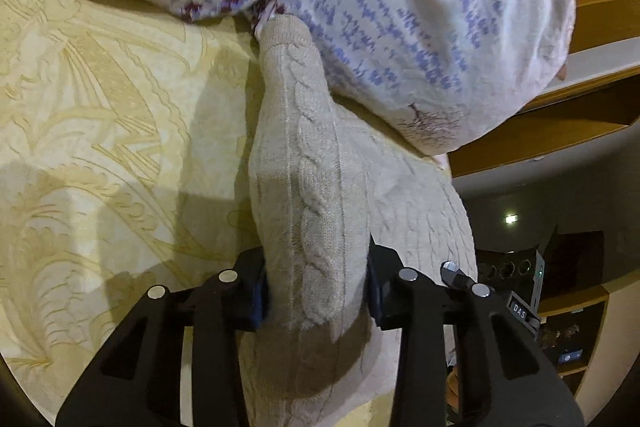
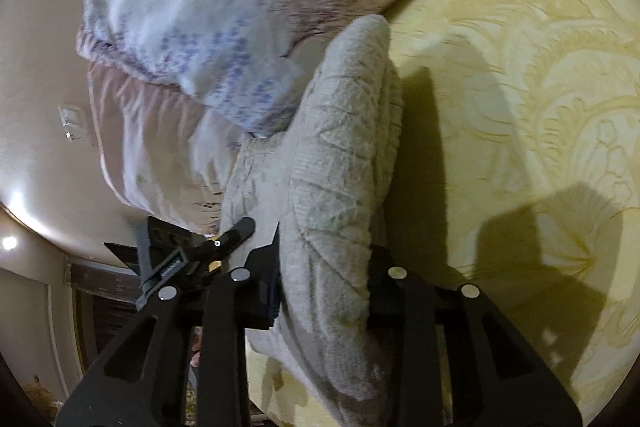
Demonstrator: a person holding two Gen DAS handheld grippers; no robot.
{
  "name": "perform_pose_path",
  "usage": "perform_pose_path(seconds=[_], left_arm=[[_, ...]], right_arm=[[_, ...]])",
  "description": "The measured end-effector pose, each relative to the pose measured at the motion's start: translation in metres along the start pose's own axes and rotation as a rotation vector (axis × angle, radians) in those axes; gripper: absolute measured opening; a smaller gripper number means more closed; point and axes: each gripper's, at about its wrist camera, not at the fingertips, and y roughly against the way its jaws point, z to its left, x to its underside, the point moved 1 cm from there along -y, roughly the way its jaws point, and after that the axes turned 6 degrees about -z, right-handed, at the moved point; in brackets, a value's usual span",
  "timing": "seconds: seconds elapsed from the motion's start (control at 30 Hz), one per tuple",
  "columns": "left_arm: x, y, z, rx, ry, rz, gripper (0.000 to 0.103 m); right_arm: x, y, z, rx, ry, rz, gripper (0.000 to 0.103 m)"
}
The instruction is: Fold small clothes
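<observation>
A beige cable-knit sweater [image 1: 312, 163] is lifted off the yellow patterned bed cover [image 1: 100, 99]. My left gripper [image 1: 316, 287] is shut on a bunched fold of it, which runs forward from the jaws. The sweater also shows in the right wrist view [image 2: 340, 163], where my right gripper [image 2: 324, 287] is shut on another bunched part. The far end of the knit touches a floral duvet [image 1: 420, 27]. The left gripper's body [image 2: 180, 259] shows at the left of the right wrist view.
The floral duvet [image 2: 208, 7] is heaped along the far side of the bed cover [image 2: 520, 107]. Wooden shelves [image 1: 592, 107] and a dark unit [image 1: 560, 267] stand off the bed's right edge. A wall with a switch plate [image 2: 74, 123] lies to the left.
</observation>
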Motion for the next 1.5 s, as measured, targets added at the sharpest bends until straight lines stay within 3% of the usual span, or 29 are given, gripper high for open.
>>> perform_pose_path(seconds=[0.23, 0.37, 0.47, 0.53, 0.7, 0.8, 0.87, 0.93, 1.0, 1.1, 1.17, 1.27, 1.3, 1.33, 1.4, 1.47, 1.5], left_arm=[[-0.017, 0.076, 0.022, 0.027, -0.004, -0.059, 0.038], [-0.019, 0.119, 0.040, -0.021, -0.063, -0.098, 0.039], [-0.018, 0.124, 0.067, -0.106, -0.075, -0.098, 0.040], [-0.016, 0.112, 0.092, -0.215, -0.057, -0.075, 0.046], [-0.005, 0.109, 0.104, -0.212, -0.013, -0.129, 0.059], [-0.003, 0.119, 0.088, -0.275, -0.089, -0.154, 0.060], [0.001, 0.136, 0.075, -0.311, -0.154, -0.221, 0.064], [0.007, 0.155, 0.062, -0.325, -0.225, -0.289, 0.071], [0.018, 0.164, 0.042, -0.317, -0.322, -0.323, 0.073], [0.034, 0.156, 0.016, -0.296, -0.469, -0.309, 0.081], [0.040, 0.140, 0.011, -0.299, -0.516, -0.258, 0.081], [0.038, 0.114, 0.027, -0.330, -0.465, -0.165, 0.081], [0.036, 0.109, 0.033, -0.347, -0.451, -0.155, 0.081], [0.034, 0.104, 0.036, -0.355, -0.443, -0.164, 0.081], [0.030, 0.095, 0.032, -0.369, -0.444, -0.170, 0.082], [0.030, 0.092, 0.028, -0.388, -0.447, -0.169, 0.083], [0.031, 0.096, 0.026, -0.381, -0.441, -0.179, 0.083]], right_arm=[[0.018, -0.025, 0.058, -0.056, 0.126, 0.027, 0.027], [0.039, -0.049, 0.089, -0.047, 0.235, 0.039, 0.027], [0.057, -0.077, 0.090, 0.030, 0.281, 0.053, 0.027], [0.070, -0.101, 0.078, 0.157, 0.295, 0.082, 0.026], [0.070, -0.096, 0.066, 0.151, 0.210, 0.061, 0.036], [0.065, -0.073, 0.068, 0.153, 0.209, -0.024, 0.039], [0.061, -0.056, 0.068, 0.163, 0.201, -0.102, 0.039], [0.059, -0.046, 0.077, 0.216, 0.252, -0.171, 0.032], [0.062, -0.039, 0.095, 0.211, 0.362, -0.219, 0.030], [0.070, -0.045, 0.118, 0.146, 0.507, -0.151, 0.030], [0.077, -0.060, 0.126, 0.153, 0.573, -0.074, 0.030], [0.077, -0.095, 0.109, 0.325, 0.569, 0.040, 0.026], [0.073, -0.103, 0.099, 0.340, 0.532, 0.055, 0.019], [0.066, -0.104, 0.092, 0.298, 0.488, 0.030, 0.016], [0.056, -0.105, 0.086, 0.296, 0.447, 0.031, 0.008], [0.056, -0.100, 0.093, 0.311, 0.458, 0.038, 0.008], [0.059, -0.095, 0.098, 0.309, 0.481, 0.029, 0.015]])
